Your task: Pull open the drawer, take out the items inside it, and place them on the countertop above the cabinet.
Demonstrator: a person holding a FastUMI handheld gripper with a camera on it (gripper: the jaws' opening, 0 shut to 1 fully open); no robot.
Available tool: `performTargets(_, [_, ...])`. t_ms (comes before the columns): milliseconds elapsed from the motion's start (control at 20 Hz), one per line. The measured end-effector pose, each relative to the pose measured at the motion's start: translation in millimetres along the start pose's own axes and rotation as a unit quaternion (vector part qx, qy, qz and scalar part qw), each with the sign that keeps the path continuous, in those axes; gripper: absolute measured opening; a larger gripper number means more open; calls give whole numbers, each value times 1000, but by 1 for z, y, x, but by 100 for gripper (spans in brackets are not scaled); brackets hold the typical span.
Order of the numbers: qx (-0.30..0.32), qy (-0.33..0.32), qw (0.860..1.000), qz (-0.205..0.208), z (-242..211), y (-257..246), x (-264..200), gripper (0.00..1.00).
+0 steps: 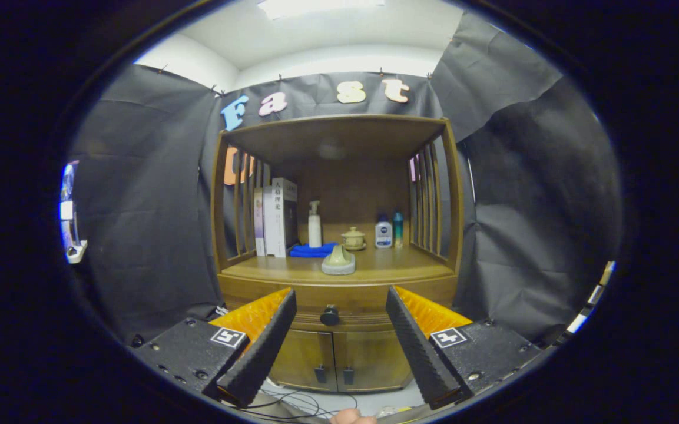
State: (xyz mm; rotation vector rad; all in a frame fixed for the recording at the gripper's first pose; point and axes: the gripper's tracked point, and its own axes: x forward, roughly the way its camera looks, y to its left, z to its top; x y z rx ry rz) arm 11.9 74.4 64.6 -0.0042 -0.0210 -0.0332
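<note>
Gripper (340, 306) with fingers spread wide and empty, facing the closed drawer's dark knob (330, 315) beyond them.

Drawer (339, 306): wooden, fully closed, flush with the cabinet (339, 353) front directly beneath the countertop (374, 272) front edge. Round dark knob (330, 315) at centre. Contents not visible.

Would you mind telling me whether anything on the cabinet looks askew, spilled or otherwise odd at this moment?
Nothing stands out. The drawer is closed, its knob centred between the open claw's fingers and beyond them. On the countertop, books and bottles stand upright; the blue cloth lies crumpled but tidy.
</note>
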Motion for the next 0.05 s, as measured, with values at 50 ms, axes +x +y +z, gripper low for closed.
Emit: performTargets(50, [0,-2,1000,3,1,-1,-1,99])
